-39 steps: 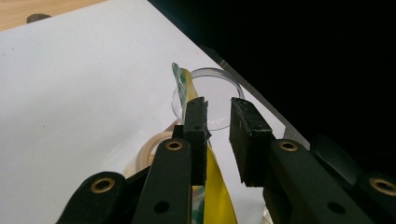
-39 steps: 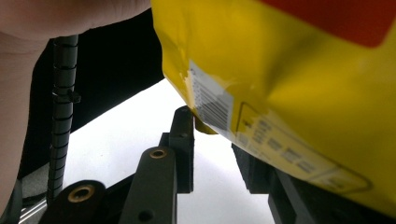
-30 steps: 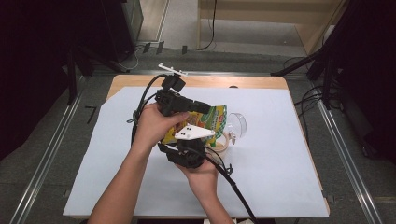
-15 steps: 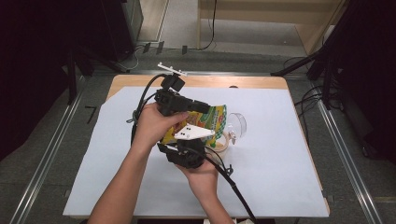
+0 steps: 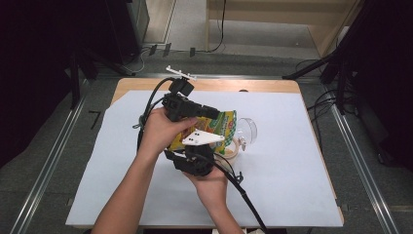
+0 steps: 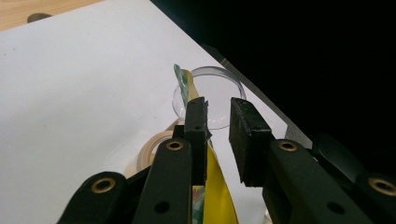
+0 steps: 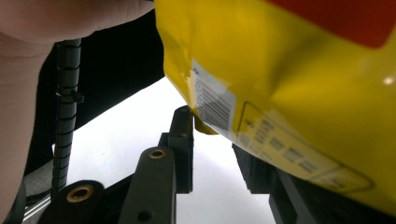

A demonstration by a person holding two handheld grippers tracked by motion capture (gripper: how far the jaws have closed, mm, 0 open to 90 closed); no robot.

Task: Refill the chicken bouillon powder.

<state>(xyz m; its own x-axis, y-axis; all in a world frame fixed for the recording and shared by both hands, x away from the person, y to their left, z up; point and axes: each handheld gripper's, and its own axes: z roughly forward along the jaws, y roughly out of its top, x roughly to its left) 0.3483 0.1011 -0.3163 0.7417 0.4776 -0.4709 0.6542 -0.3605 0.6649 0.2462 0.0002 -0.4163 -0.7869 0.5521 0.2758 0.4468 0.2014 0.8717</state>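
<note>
A yellow and green snack bag (image 5: 222, 122) hangs above the white sheet between my two grippers. My left gripper (image 6: 218, 109) reaches in from the left at the bag's top. Its jaws stand apart, and the bag's thin edge (image 6: 186, 84) runs along the inner face of the left one. My right gripper (image 7: 212, 135) comes up from below. A lower corner of the bag (image 7: 299, 93) dips into the gap between its jaws, which are also apart. The bag hides most of the right jaw.
A clear glass cup (image 5: 248, 129) lies on its side just right of the bag, and a tape roll (image 5: 233, 147) sits in front of it. A white sheet (image 5: 292, 161) covers the wooden table (image 5: 229, 85). Cables trail from both grippers.
</note>
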